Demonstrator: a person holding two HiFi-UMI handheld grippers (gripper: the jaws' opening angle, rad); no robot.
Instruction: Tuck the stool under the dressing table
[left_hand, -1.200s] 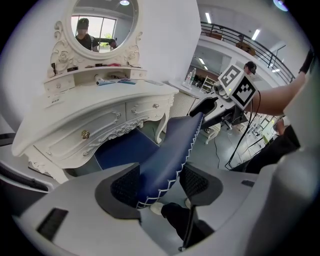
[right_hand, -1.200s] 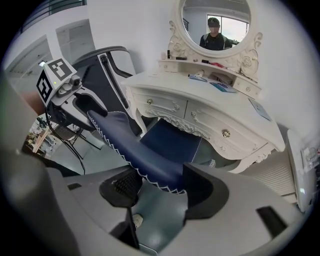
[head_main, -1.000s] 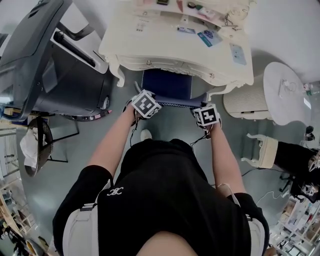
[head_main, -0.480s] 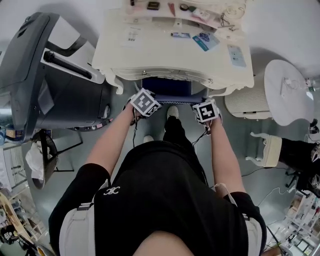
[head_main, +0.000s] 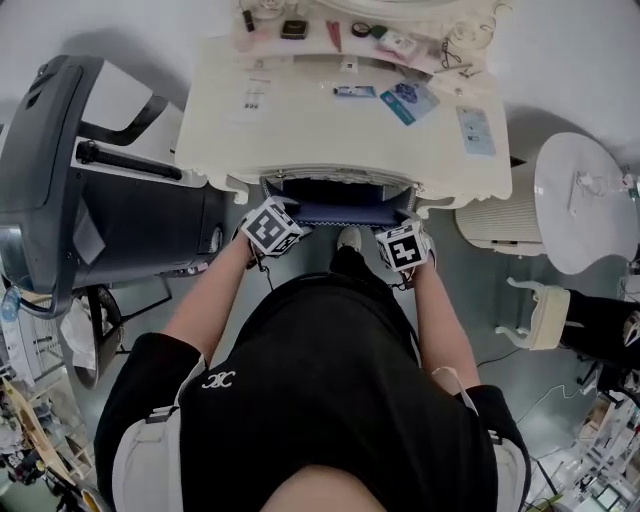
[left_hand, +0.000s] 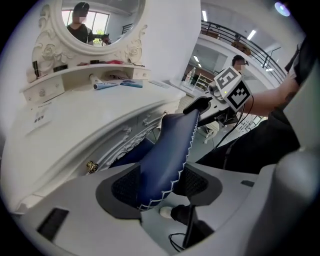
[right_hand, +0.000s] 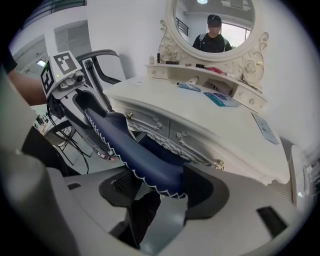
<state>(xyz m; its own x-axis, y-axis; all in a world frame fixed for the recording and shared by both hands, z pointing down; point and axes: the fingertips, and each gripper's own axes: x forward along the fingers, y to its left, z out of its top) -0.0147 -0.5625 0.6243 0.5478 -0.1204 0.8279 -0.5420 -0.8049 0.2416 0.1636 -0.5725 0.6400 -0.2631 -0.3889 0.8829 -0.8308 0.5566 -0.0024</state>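
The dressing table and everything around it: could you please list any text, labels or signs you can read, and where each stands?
None reads clearly.
White emblem on the person's black top: interlocked letters, uncertain.
Cards and leaflets on the dressing table: print too small.
Marker cubes: square patterns, no letters.

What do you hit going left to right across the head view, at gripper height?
Dark grey machine → left gripper → blue stool → right gripper → white ribbed unit → round white table. Both grippers are clamped on the stool's near edge.
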